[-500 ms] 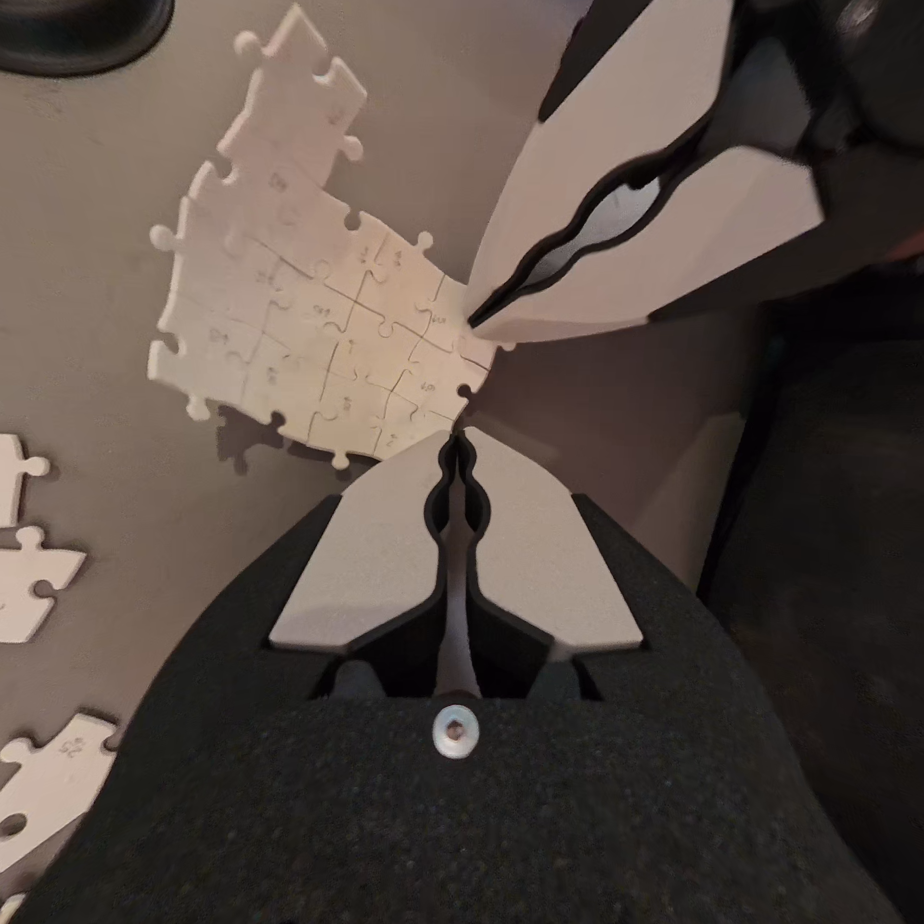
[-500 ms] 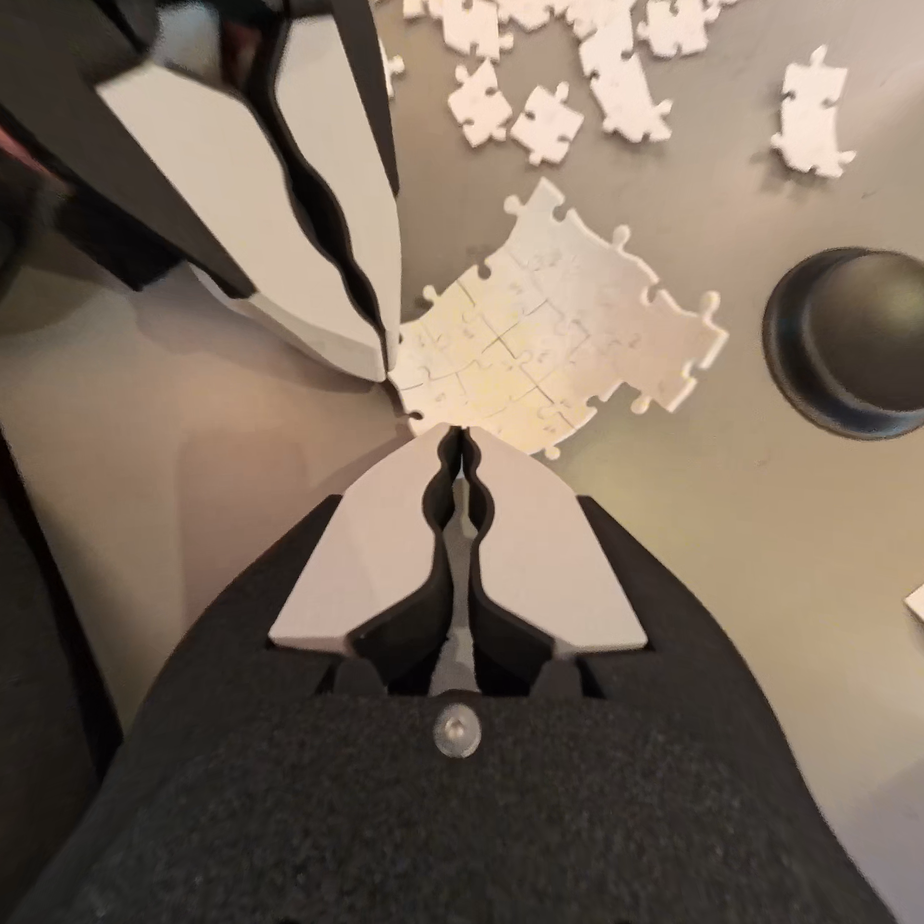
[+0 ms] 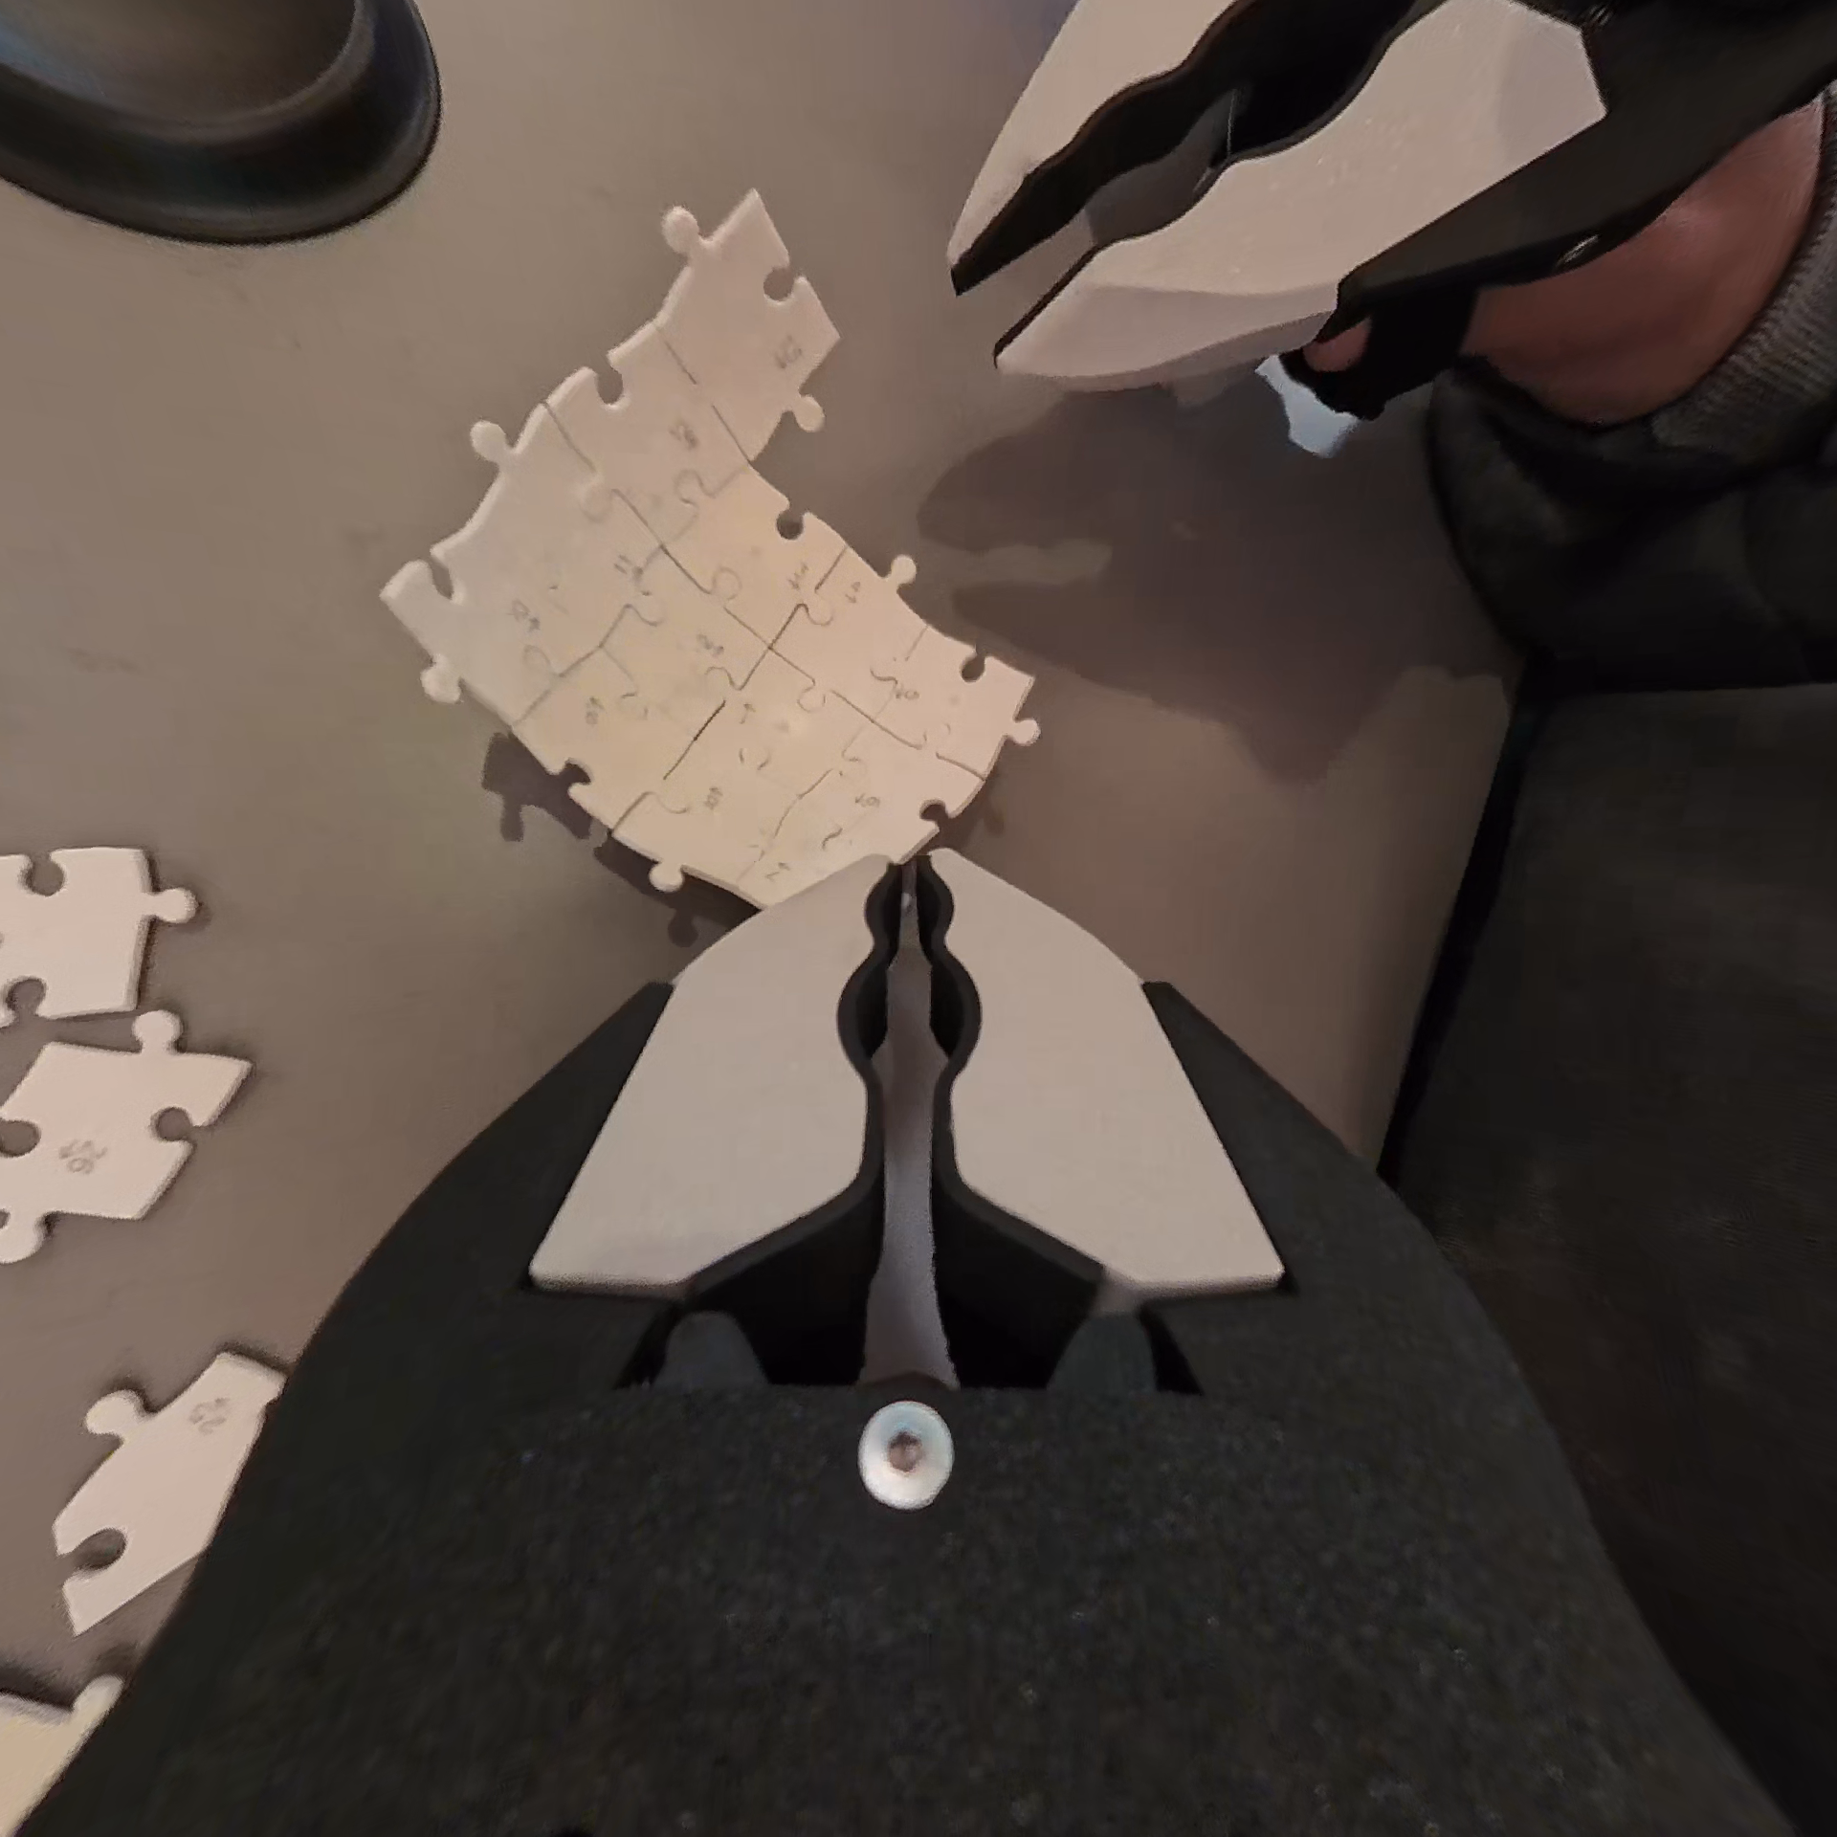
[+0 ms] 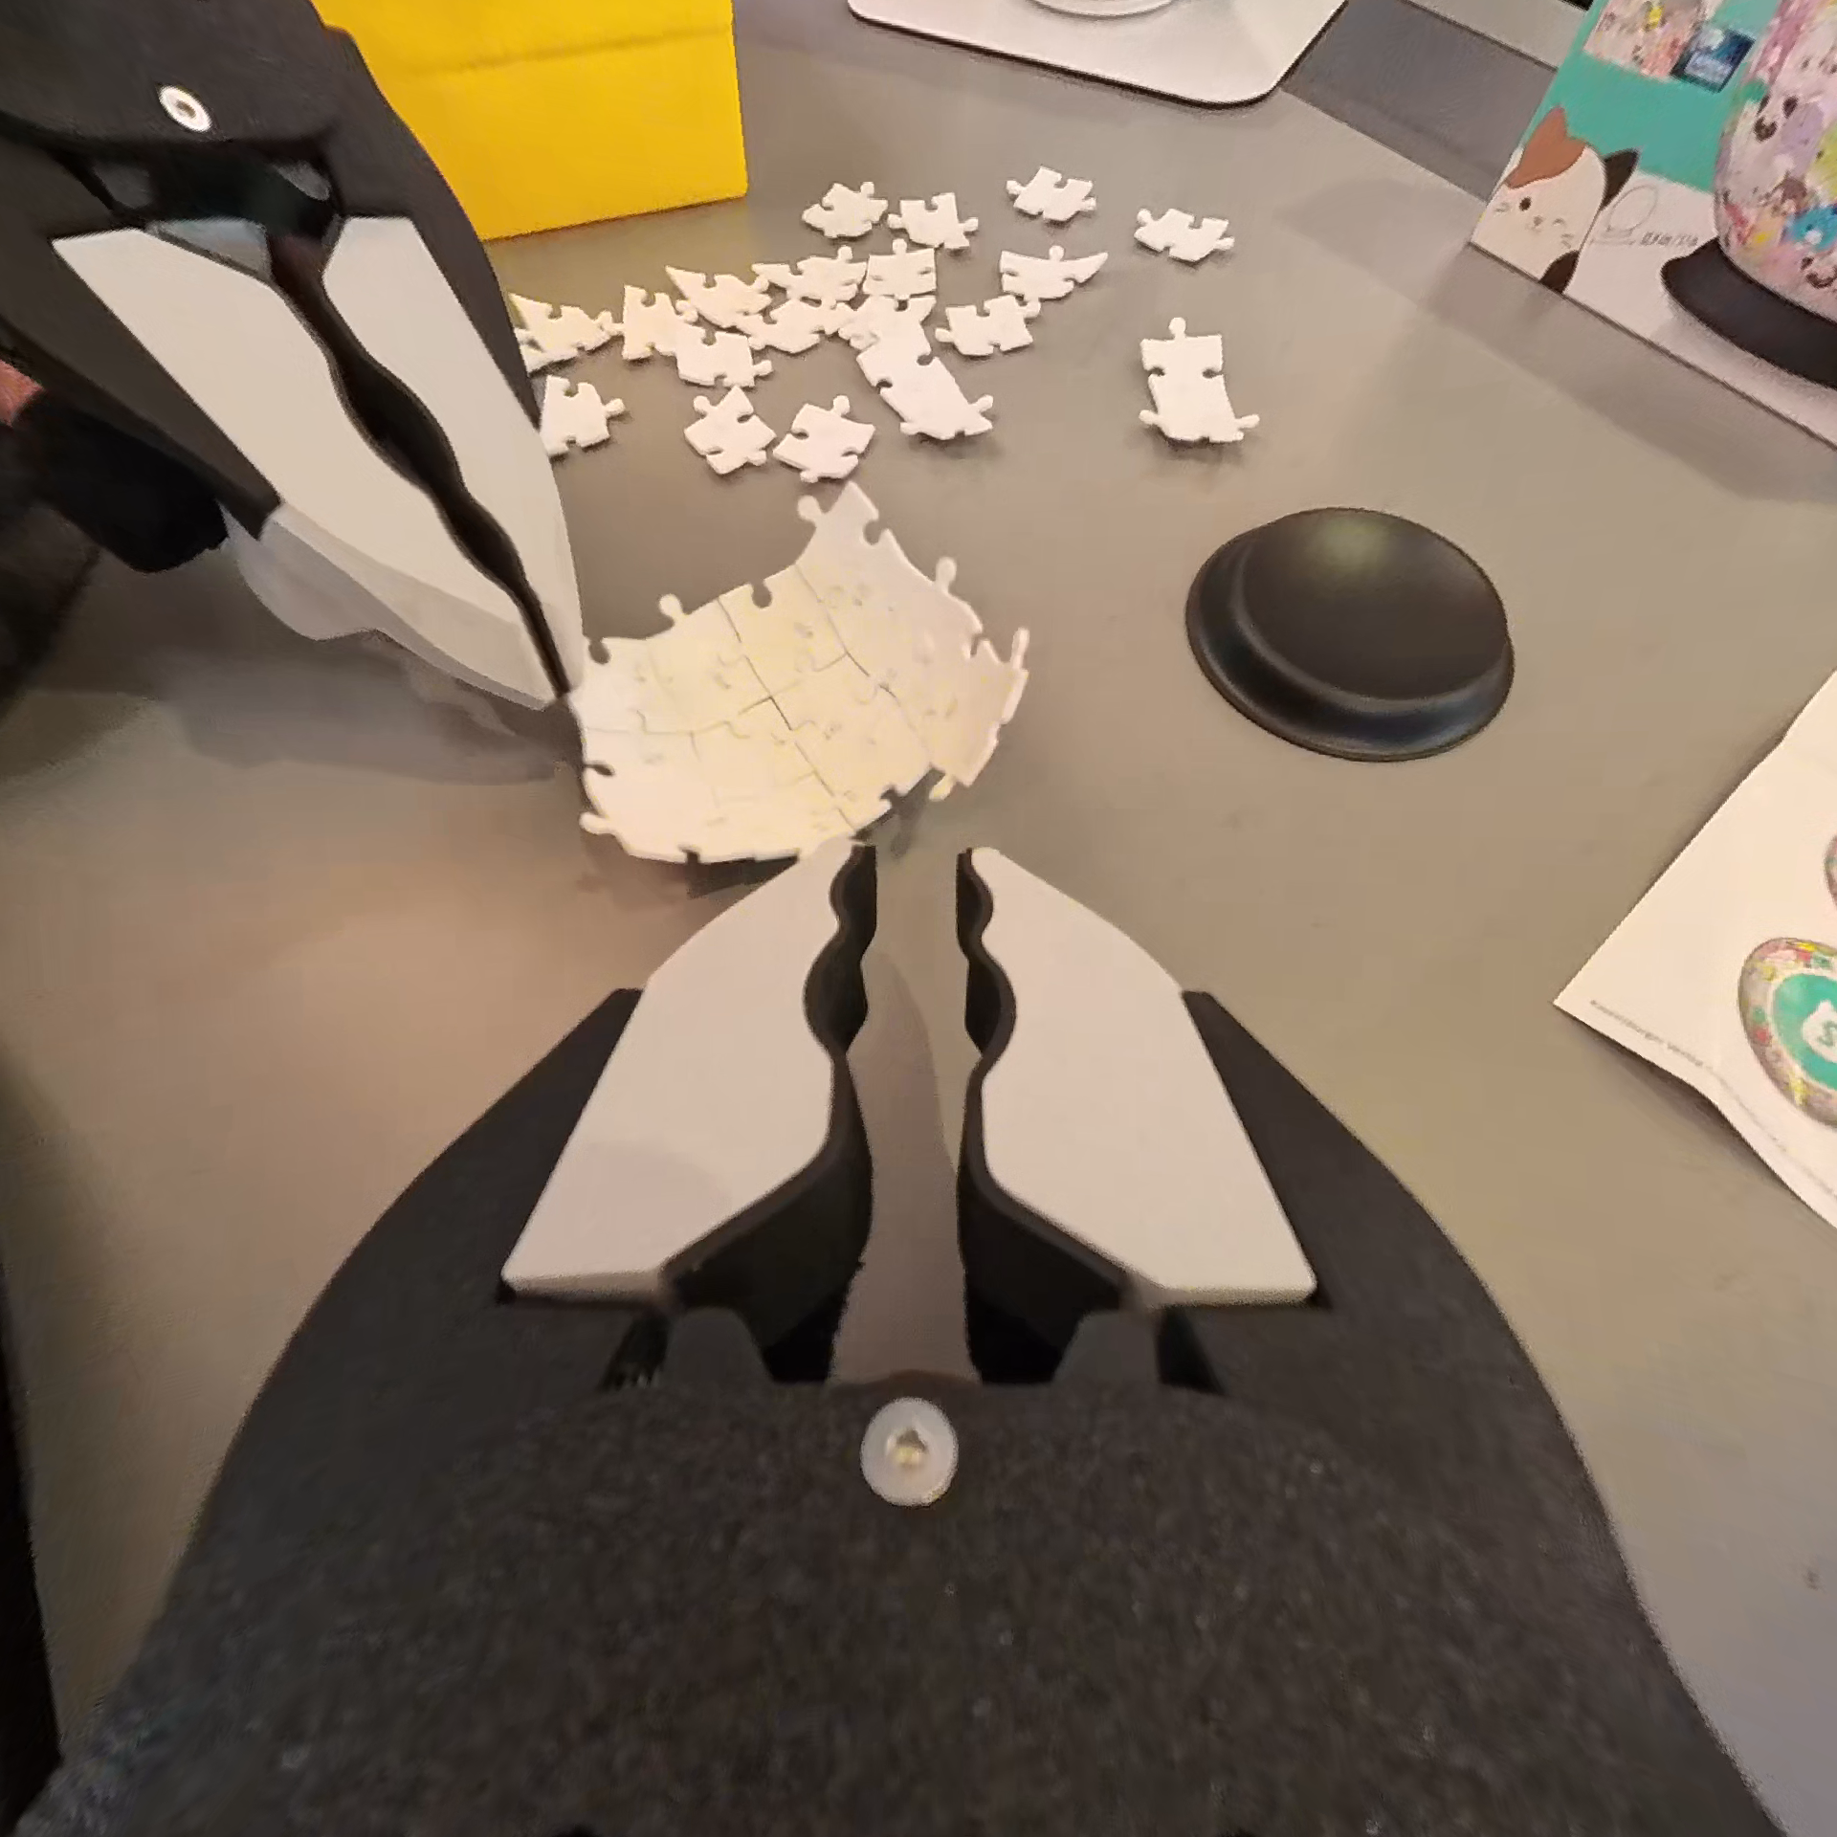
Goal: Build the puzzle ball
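Left gripper (image 3: 910, 870) pinches shell (image 3: 716, 656) edge; right gripper (image 4: 915, 865) parted.

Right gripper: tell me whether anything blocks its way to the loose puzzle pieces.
The assembled curved section, held at its edge by the left gripper, sits directly between the open right gripper and the loose pieces beyond. Nothing else visible intervenes on the table.

White is seen on the joined puzzle section (image 4: 795, 726) and loose pieces (image 4: 825, 437), grey on the table (image 4: 1243, 895), black on the round stand (image 4: 1352, 636), yellow on the box (image 4: 567, 109).
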`<state>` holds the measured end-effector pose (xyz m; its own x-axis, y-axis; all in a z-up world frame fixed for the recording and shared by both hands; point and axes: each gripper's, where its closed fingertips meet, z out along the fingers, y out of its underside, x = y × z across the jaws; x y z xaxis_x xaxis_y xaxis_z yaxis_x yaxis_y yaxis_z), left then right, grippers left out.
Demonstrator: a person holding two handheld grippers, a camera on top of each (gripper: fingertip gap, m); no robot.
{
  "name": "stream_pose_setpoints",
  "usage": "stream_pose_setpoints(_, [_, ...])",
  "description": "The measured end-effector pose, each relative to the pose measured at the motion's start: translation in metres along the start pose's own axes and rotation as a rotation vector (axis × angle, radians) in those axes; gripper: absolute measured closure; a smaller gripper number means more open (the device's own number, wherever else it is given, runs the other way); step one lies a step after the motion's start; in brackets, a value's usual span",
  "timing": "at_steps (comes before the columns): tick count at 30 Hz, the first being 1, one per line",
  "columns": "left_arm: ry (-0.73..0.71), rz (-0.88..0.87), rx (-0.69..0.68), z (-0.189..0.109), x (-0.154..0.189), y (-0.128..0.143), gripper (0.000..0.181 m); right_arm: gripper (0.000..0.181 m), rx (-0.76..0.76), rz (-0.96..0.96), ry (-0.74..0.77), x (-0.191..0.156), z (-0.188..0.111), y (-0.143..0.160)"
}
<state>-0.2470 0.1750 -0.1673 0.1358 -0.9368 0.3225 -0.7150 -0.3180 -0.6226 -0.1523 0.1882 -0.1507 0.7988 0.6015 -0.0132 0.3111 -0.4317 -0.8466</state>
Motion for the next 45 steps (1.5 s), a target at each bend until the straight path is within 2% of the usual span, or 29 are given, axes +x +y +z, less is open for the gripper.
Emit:
stream_pose_setpoints(4, [-0.048,-0.002,0.033,-0.017,-0.003,-0.003,0.174,0.166,-0.010,-0.036,0.015,-0.003,0.001,0.001])
stream_pose_setpoints(8, [-0.166,-0.038,0.117,-0.066,-0.009,0.001,0.167,0.166,-0.045,-0.028,0.018,-0.005,0.012,0.004])
stream_pose_setpoints(11, [-0.273,-0.118,0.127,-0.101,-0.018,0.027,0.163,0.167,-0.079,-0.034,0.038,-0.001,0.019,0.003])
stream_pose_setpoints(14, [-0.360,-0.183,0.116,-0.118,-0.022,0.058,0.163,0.167,-0.082,-0.046,0.048,0.006,0.022,0.002])
stream_pose_setpoints(19, [-0.365,-0.270,0.159,-0.116,-0.012,0.087,0.163,0.166,-0.089,-0.033,0.056,0.013,0.021,0.001])
stream_pose_setpoints(23, [-0.427,-0.263,0.157,-0.111,-0.012,0.100,0.162,0.164,-0.080,-0.062,0.130,0.014,0.006,0.000])
stream_pose_setpoints(26, [-0.488,-0.220,0.244,-0.114,-0.012,0.085,0.157,0.156,-0.061,0.003,0.203,0.007,-0.003,0.003])
stream_pose_setpoints(29, [-0.504,-0.194,0.361,-0.116,-0.006,0.065,0.151,0.156,-0.022,0.138,0.289,-0.002,-0.008,0.002])
stream_pose_setpoints(31, [-0.509,-0.184,0.378,-0.114,-0.004,0.060,0.145,0.155,-0.032,0.151,0.329,-0.009,-0.011,0.007])
stream_pose_setpoints(35, [-0.518,-0.168,0.360,-0.114,-0.005,0.069,0.136,0.154,-0.062,0.071,0.313,-0.026,-0.013,0.012])
stream_pose_setpoints(40, [-0.556,-0.145,0.179,-0.128,-0.015,0.112,0.135,0.152,-0.086,-0.025,0.301,-0.034,-0.012,0.016])
stream_pose_setpoints(45, [-0.552,-0.116,0.089,-0.127,-0.021,0.128,0.136,0.149,-0.096,-0.058,0.299,-0.031,-0.009,0.018])
